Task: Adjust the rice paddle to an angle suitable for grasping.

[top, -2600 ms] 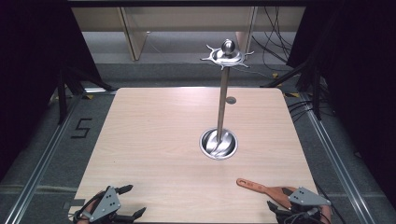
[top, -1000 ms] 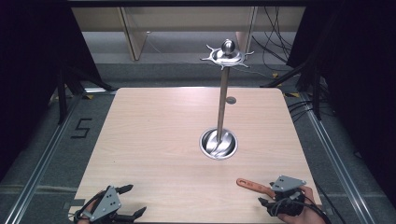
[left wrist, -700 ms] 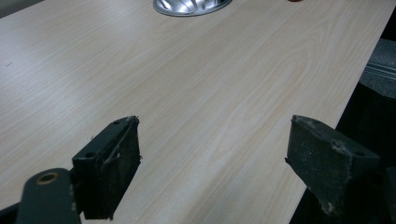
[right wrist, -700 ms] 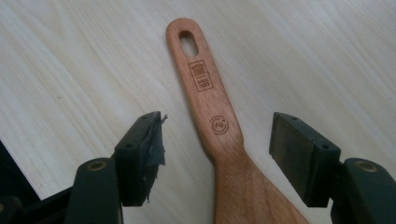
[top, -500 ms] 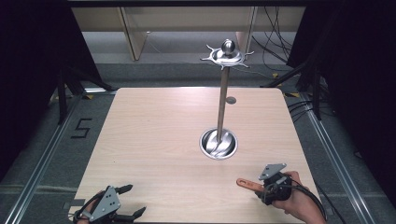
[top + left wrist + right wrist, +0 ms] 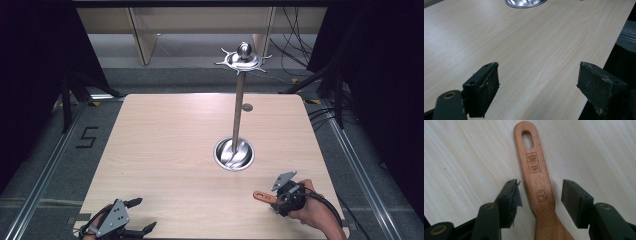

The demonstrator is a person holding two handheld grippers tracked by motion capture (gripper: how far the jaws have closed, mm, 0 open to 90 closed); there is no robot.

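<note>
Spatula [image 6: 537, 187]: flat reddish wood, slotted handle end, lying on the worktop [image 6: 165, 150] near its right front corner.
Right tool [image 6: 540, 195]: pads straddle handle, just closing, not yet touching.
Left tool [image 6: 537, 85]: jaws wide apart.
Worktop: pale woodgrain.

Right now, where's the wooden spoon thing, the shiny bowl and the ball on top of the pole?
wooden utensil [image 6: 537, 182]: right gripper view, middle of its handle.
metal bowl [image 6: 234, 154]: high view, its inner wall.
metal ball [image 6: 244, 50]: high view, its rounded front.

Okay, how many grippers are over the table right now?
2. The left gripper sits at the table's near left corner, jaws open. The right gripper is near right, jaws closing around a wooden spatula handle, not yet touching.
</note>
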